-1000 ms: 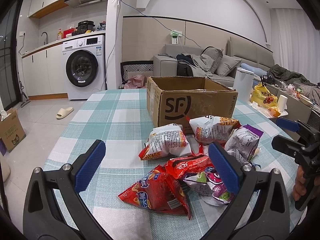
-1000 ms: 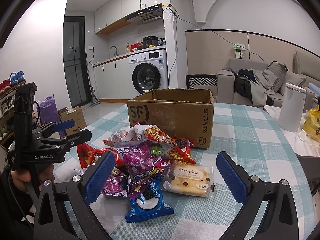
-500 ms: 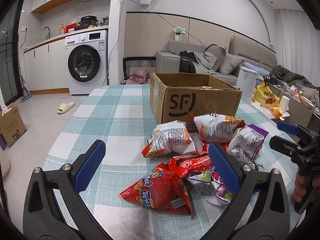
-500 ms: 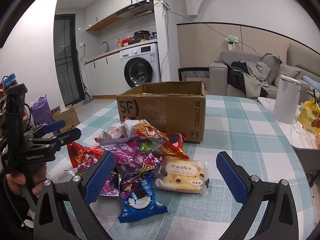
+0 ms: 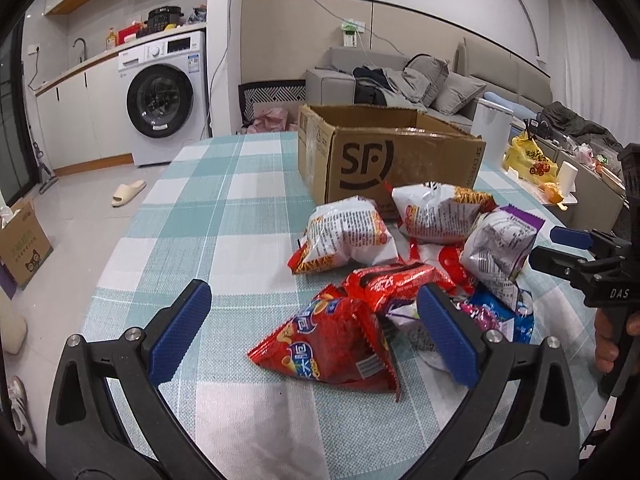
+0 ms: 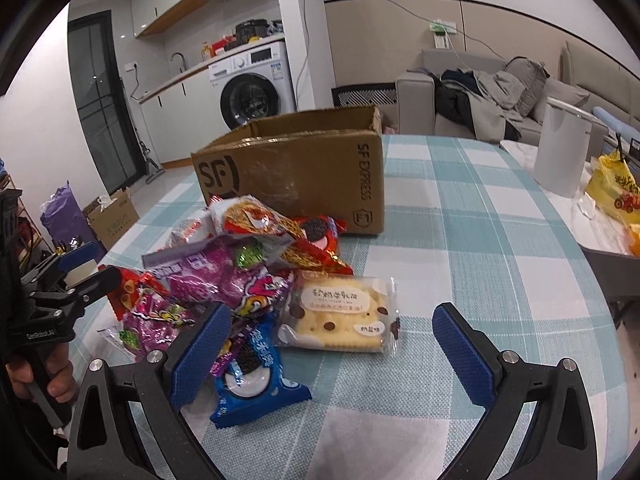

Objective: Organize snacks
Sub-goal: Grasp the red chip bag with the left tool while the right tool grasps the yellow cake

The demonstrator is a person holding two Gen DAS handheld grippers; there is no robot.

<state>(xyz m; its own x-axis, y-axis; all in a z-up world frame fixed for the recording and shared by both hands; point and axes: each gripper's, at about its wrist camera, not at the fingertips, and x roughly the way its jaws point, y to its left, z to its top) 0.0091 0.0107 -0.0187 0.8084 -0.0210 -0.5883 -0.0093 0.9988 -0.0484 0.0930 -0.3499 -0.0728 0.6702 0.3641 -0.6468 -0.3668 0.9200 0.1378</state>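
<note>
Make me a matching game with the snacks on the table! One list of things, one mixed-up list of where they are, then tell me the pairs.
Things
1. cardboard box
2. blue cookie pack
3. clear biscuit pack
4. red chip bag

Places
A. between the open fingers of the left gripper
B. behind the snack pile, top open
C. lying flat on the tablecloth, on the pile's right in the right wrist view
D. beside the left finger of the right gripper

Pairs: 1-B, 2-D, 3-C, 4-A
</note>
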